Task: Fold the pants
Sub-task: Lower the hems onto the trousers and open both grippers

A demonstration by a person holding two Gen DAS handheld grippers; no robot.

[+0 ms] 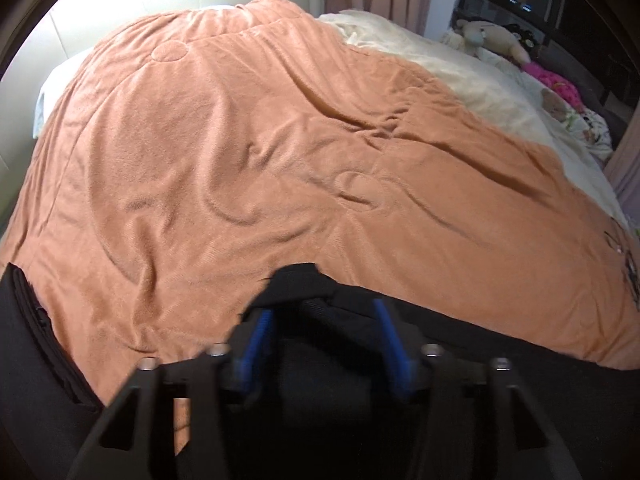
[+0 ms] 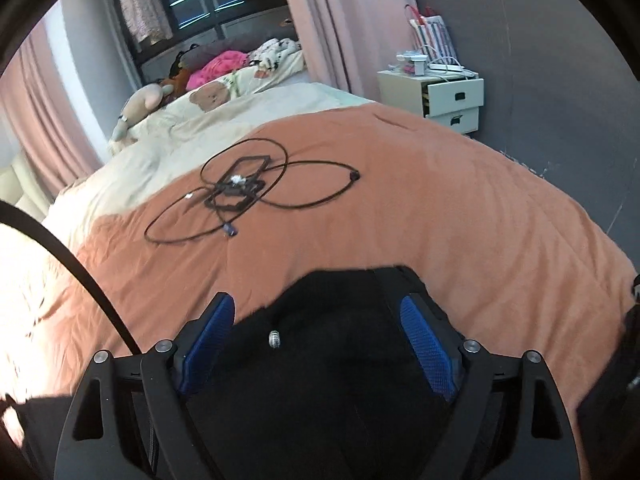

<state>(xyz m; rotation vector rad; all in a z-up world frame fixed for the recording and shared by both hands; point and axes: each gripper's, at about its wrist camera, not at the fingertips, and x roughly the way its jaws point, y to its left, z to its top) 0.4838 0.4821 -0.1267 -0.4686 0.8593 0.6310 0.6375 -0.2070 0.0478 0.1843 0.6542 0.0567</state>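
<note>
Drawers [image 2: 454,104] of a small white bedside cabinet stood pulled partly out in the right wrist view; what lay inside them could not be made out. On top of the cabinet sat a clutter of small items and a striped bag [image 2: 434,36], too small to tell apart.

Black pants [image 2: 332,344] lay at the near edge of a bed, on an orange blanket [image 1: 240,152] that covered most of the mattress. In the right wrist view the fabric filled the space between the fingers of the right gripper [image 2: 318,304], dark and soft-looking, with a small silver button or snap [image 2: 275,338] showing near the middle. Those blue-padded fingers [image 2: 426,344] stood wide apart, with cloth between them but not pinched.

In the left wrist view the left gripper [image 1: 322,306] also stood parted, somewhat narrower, its blue pads [image 1: 256,344] on either side of a raised hump of the pants [image 1: 304,284]. Whether the pads pressed the cloth or only flanked it could not be told. More black fabric showed at the lower left edge [image 1: 28,344] of that view.

Farther up the blanket lay a coiled black cable [image 2: 248,196]. Beyond it were a cream cover [image 2: 160,148], a stuffed toy [image 2: 140,104] and a pink garment [image 2: 220,64]. Pink curtains [image 2: 320,20] hung behind.
</note>
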